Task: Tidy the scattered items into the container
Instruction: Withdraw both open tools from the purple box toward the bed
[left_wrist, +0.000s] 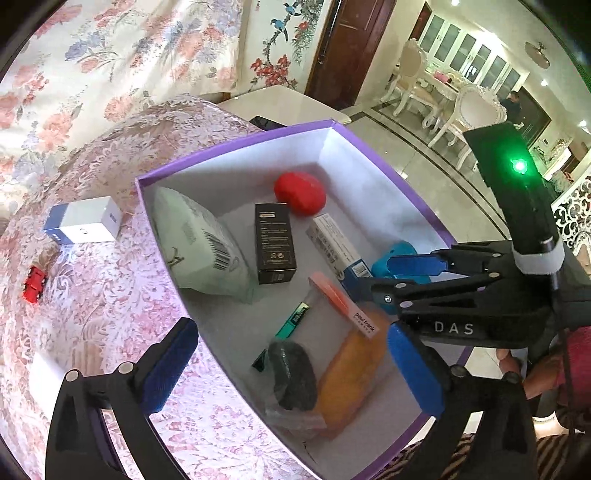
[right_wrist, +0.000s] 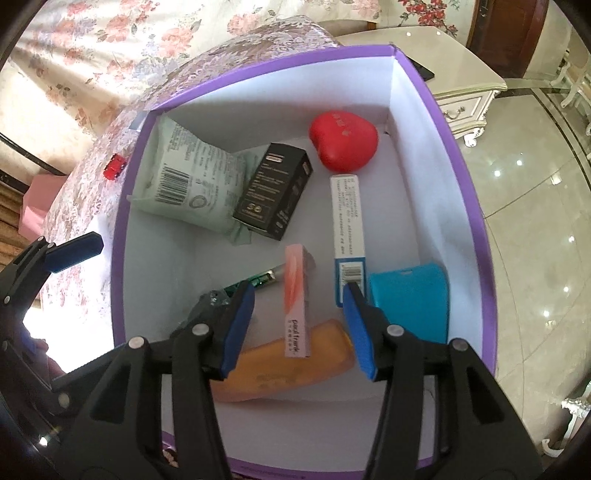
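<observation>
Floral bedcover (left_wrist: 110, 314) under purple box (left_wrist: 236, 155); white box (left_wrist: 83, 225) and red car (left_wrist: 35, 284) left outside near its left edge. Left gripper (left_wrist: 291, 365) spread wide, empty. Right gripper (right_wrist: 299, 328) parted above pink carton (right_wrist: 297, 310), released inside.

Box (right_wrist: 476, 206): on the table (left_wrist: 110, 306), below both my grippers.
Far end, inside: wipes pack (right_wrist: 184, 177) left, heart (right_wrist: 343, 142) right, carton (right_wrist: 275, 192) between them, leaning on the pack.
Near end, inside: bottle (right_wrist: 295, 365), stick box (right_wrist: 297, 306) lying across it; cup (right_wrist: 410, 299) right.
Table, left of box: small box (left_wrist: 83, 225), toy car (left_wrist: 35, 284) nearer me.
</observation>
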